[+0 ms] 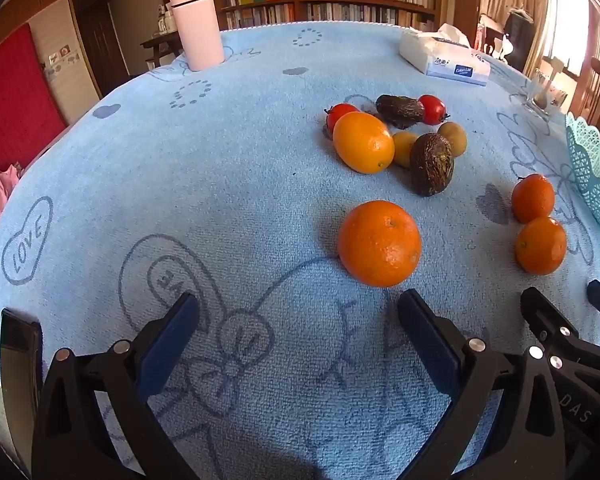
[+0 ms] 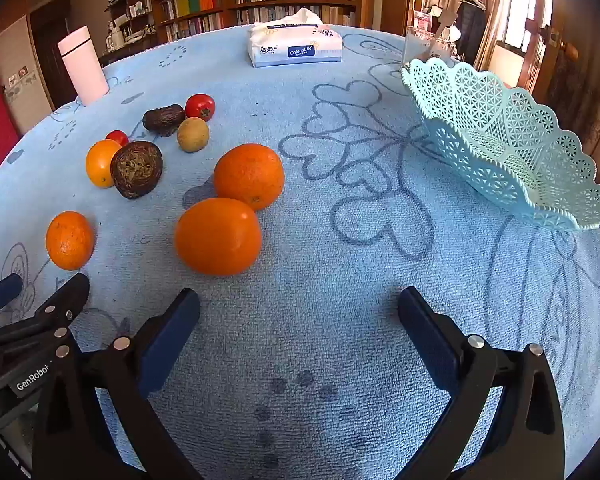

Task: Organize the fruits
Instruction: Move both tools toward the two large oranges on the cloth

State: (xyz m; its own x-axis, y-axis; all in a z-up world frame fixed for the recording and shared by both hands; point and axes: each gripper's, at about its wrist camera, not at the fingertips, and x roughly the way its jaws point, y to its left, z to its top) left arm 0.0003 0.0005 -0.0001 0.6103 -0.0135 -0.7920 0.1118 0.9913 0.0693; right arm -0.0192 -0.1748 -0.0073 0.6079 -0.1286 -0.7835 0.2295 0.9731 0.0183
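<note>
Fruits lie on a light blue cloth [image 1: 180, 184]. In the left wrist view an orange [image 1: 379, 243] sits just ahead of my open, empty left gripper [image 1: 298, 312]. Behind it are a yellow-orange citrus [image 1: 363, 142], two dark wrinkled fruits [image 1: 432, 164], two red tomatoes [image 1: 432, 109] and small greenish fruits [image 1: 453, 138]. Two more oranges [image 1: 540, 245] lie to the right. In the right wrist view my open, empty right gripper [image 2: 299, 312] is near two oranges [image 2: 217, 236] [image 2: 249, 176]. A turquoise lattice basket [image 2: 500, 140] stands at the right, empty.
A pink tumbler [image 1: 197, 24] stands at the far left of the table. A tissue pack [image 2: 296, 44] lies at the far edge, a clear glass [image 2: 424, 46] beside the basket. Bookshelves stand beyond. The left gripper's tip [image 2: 66, 296] shows at the right view's lower left.
</note>
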